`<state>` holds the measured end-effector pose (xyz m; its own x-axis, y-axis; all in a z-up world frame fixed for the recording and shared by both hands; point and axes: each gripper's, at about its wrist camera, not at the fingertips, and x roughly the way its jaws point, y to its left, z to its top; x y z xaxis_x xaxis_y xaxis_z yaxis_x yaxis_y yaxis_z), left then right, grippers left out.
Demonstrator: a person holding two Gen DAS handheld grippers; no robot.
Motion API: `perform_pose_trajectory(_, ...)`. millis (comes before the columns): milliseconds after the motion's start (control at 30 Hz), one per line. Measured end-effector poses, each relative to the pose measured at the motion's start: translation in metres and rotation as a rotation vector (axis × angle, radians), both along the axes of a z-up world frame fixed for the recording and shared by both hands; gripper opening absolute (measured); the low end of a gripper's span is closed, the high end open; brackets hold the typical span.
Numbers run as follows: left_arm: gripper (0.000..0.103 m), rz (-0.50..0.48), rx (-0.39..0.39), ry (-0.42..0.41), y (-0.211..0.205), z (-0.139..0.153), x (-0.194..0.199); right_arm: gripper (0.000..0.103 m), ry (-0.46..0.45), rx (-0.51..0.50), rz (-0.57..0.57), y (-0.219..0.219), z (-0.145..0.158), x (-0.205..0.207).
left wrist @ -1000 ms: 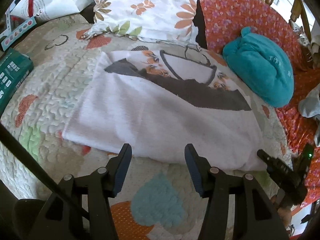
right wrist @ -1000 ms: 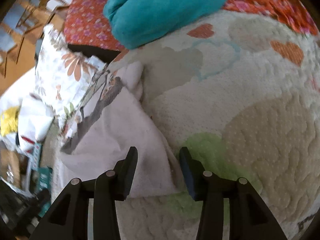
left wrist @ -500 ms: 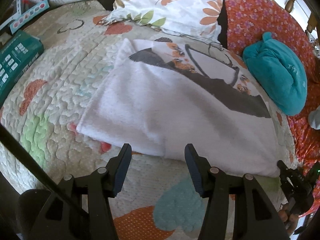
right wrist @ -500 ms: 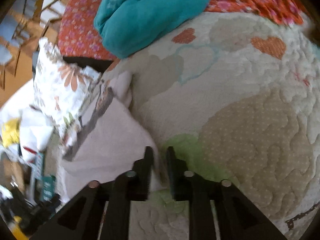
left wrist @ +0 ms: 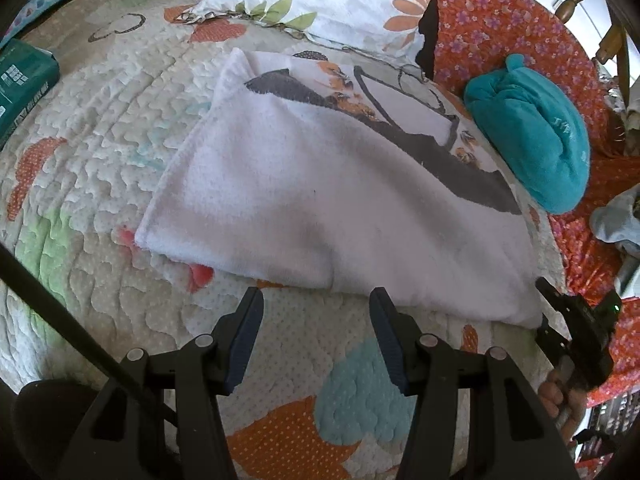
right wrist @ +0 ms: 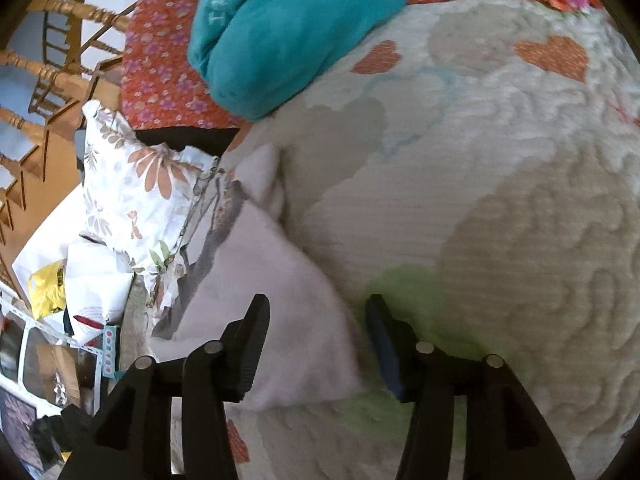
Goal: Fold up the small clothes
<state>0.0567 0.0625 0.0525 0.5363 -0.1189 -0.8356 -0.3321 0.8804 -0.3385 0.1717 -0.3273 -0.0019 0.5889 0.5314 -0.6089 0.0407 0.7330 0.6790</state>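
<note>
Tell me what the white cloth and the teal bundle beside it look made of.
White cloth: looks like soft terry or fleece, matte, fine nubby pile, with a printed grey and orange pattern. Teal bundle: plush, probably fleece or velour, going by its fuzzy, slightly sheened surface.

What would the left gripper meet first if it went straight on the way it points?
Probably the near edge of the folded white towel, just ahead of the open left gripper; depth is uncertain.
</note>
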Motion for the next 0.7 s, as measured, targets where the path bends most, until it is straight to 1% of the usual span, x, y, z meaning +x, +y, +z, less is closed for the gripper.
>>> perform_pose_trajectory(167, 0.054, 0.015, -0.036, -0.02, 0.009, 0.004, -0.007, 0.056, 0.011, -0.038, 0.058, 0.03, 0.002, 0.021)
perform_pose_trajectory(267, 0.054, 0.029, -0.051, -0.025, 0.015, 0.006, -0.011, 0.056, 0.001, -0.118, 0.088, 0.052, 0.001, 0.034)
perform_pose_trajectory(300, 0.054, 0.032, -0.054, -0.029, 0.017, 0.007, -0.014, 0.054, 0.002, -0.135, 0.09, 0.056, 0.002, 0.038)
perform_pose_trajectory(333, 0.054, 0.035, -0.055, -0.033, 0.019, 0.008, -0.016, 0.04, 0.012, -0.124, 0.099, 0.057, 0.002, 0.041)
perform_pose_trajectory(367, 0.054, 0.04, -0.056, -0.038, 0.023, 0.01, -0.018, 0.019, 0.03, -0.093, 0.117, 0.058, 0.002, 0.044)
perform_pose_trajectory(400, 0.054, 0.045, -0.06, -0.045, 0.027, 0.012, -0.02, 0.019, 0.053, -0.046, 0.133, 0.058, 0.002, 0.046)
perform_pose_trajectory(433, 0.054, 0.053, -0.067, -0.051, 0.031, 0.013, -0.022, 0.018, 0.052, -0.042, 0.127, 0.057, 0.005, 0.046)
perform_pose_trajectory(500, 0.054, 0.073, -0.085, -0.063, 0.042, 0.017, -0.027, 0.017, 0.036, -0.052, 0.117, 0.061, 0.02, 0.044)
perform_pose_trajectory(567, 0.054, 0.092, -0.105, -0.083, 0.053, 0.022, -0.032, 0.017, 0.012, -0.096, 0.118, 0.073, 0.04, 0.043)
perform_pose_trajectory(667, 0.054, 0.123, -0.127, -0.117, 0.071, 0.03, -0.039, 0.016, -0.048, -0.195, 0.167, 0.115, 0.077, 0.042)
perform_pose_trajectory(700, 0.054, 0.136, -0.137, -0.133, 0.079, 0.033, -0.043, 0.016, -0.076, -0.247, 0.204, 0.142, 0.092, 0.042)
